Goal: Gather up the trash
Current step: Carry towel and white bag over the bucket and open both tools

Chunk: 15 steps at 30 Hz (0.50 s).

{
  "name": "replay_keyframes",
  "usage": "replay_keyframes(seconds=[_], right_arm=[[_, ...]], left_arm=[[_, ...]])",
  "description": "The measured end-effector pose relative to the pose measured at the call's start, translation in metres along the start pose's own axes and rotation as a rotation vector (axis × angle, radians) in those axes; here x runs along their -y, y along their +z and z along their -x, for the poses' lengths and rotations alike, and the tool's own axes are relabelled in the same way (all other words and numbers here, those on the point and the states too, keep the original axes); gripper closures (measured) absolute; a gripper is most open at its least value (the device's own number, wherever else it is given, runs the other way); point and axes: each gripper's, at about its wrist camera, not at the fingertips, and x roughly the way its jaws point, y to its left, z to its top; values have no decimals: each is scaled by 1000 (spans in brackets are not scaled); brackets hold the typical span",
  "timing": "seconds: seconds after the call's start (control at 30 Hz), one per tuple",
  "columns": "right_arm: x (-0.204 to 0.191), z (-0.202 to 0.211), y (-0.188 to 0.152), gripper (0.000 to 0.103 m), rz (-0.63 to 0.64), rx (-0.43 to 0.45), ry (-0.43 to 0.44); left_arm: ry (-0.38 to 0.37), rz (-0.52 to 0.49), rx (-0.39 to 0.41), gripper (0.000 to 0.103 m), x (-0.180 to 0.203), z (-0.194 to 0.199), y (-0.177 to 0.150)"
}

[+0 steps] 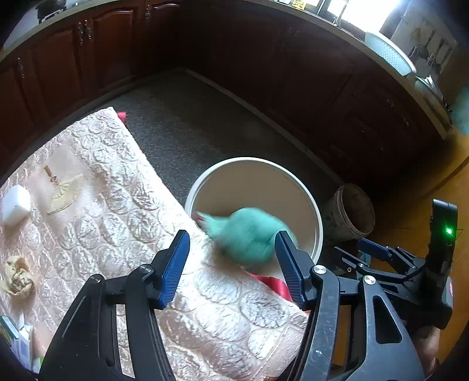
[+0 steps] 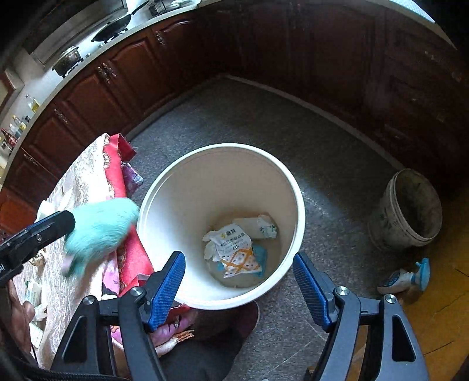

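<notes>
Quilted surface (image 1: 117, 187) edge abuts white bin (image 2: 152, 205); blurred teal wad (image 1: 249, 237) seen loose ahead of left gripper (image 1: 231, 263), jaws apart; right gripper (image 2: 239, 281) jaws wide, empty.

Home kitchen: wooden cabinets (image 2: 117, 76), stove pans (image 2: 114, 27)

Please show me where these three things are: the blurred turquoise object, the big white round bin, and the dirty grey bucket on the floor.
Blurred turquoise object (image 1: 247, 236): left wrist view, its middle.
Big white round bin (image 2: 187, 211): right wrist view, inner wall.
Dirty grey bucket (image 2: 390, 222): right wrist view, outer wall.
</notes>
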Motion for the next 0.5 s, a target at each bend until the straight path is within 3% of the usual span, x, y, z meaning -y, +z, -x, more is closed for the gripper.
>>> replay_keyframes(seconds=[0.2,0.5], right_arm=[[-14,7,-1,30,27,11,9],[-43,25,1,29,76,54,44]], left_arm=[[22,7,14,43,-9,12,-6],[129,11,103,43,-31,52,-17]])
